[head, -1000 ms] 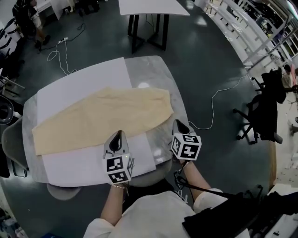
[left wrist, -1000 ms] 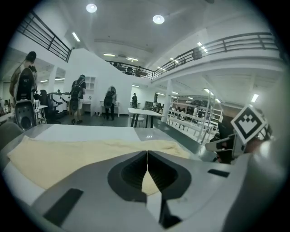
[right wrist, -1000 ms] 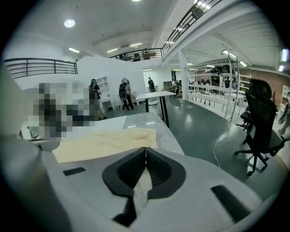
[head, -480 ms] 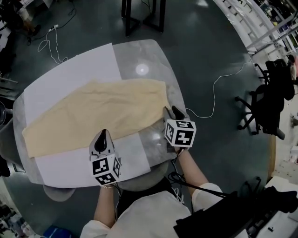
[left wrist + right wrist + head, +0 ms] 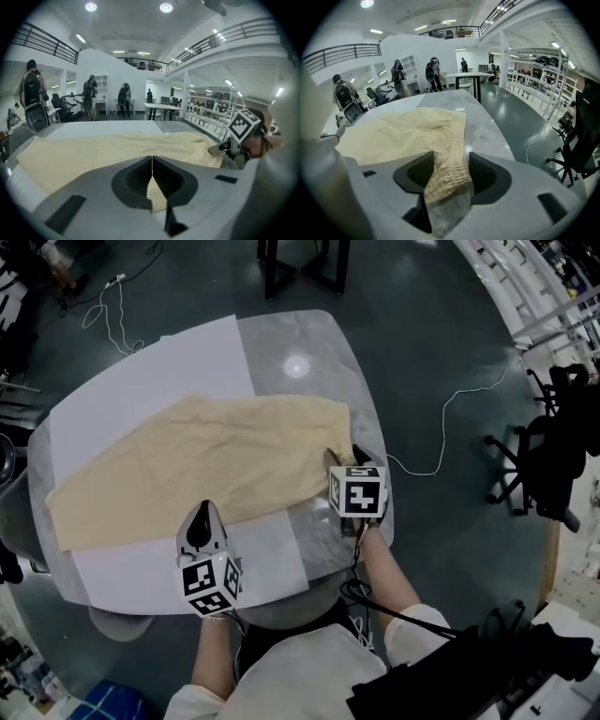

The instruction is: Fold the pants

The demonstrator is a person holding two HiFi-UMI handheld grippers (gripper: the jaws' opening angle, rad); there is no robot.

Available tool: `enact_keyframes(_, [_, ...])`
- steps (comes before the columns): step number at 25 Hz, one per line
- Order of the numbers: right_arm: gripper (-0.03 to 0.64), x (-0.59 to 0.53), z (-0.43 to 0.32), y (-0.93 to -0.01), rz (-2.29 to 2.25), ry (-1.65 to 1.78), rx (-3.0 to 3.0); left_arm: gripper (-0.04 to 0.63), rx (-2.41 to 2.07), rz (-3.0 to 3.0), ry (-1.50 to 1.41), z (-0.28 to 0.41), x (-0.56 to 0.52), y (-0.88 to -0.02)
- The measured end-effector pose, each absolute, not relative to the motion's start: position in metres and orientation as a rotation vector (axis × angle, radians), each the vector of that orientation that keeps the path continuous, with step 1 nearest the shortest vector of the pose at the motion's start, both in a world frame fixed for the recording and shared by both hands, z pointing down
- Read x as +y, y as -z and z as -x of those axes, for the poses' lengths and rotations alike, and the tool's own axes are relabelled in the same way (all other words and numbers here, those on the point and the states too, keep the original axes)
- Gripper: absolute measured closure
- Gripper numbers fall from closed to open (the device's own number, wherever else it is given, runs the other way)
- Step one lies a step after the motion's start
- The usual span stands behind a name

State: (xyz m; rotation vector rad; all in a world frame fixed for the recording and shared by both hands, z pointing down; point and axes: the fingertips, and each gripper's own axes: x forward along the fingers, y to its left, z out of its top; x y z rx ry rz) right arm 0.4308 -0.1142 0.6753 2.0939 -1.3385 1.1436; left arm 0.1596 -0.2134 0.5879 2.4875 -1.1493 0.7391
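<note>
on the rounded marble table (image 5: 300, 343), over a white sheet (image 5: 141, 381), the pale yellow pants (image 5: 206, 465) lie flat and lengthwise, with the leg ends toward the left edge and the waistband at the right.

the left gripper (image 5: 202, 510) sits with its tip at the near edge of the pants, about midway along. the head view gives only its back and marker cube from above. its own view shows the jaws brought together, meeting in a thin upright line, with yellow cloth visible through the gap below that line. whether any cloth is nipped there cannot be told. that same view also shows what the head view lacks: people with backpacks (image 5: 91, 91) standing far back in the hall, and a railed gallery overhead.

the right gripper (image 5: 347, 457) is at the near right corner of the pants. from above, its marker cube covers most of the jaws. the right gripper view settles it: the jaws stand wide, having just been opening, and the ribbed waistband corner lies loose between them, with neither pad pressing on it. a paler patch under that cloth is hard to make out. the hand behind this gripper shows in the left gripper view, blurred at the frame's edge.

further right, off the table, a white cable (image 5: 441, 423) trails over the dark floor toward a black office chair (image 5: 548, 460), which the right gripper view cuts off at its edge.
</note>
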Motion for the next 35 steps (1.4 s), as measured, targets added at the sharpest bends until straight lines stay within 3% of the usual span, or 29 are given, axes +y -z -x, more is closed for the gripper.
enact_keyframes(16, [0.513, -0.113, -0.436, -0.679, -2.119, -1.165, -1.333, 0.586, -1.150, -2.447, -0.716, -0.170, -0.213, -0.594])
enact_keyframes(35, [0.525, -0.118, -0.415, -0.622, -2.188, -1.154, -1.452, 0.586, -1.269, -2.399, -0.607, -0.122, -0.210, -0.562])
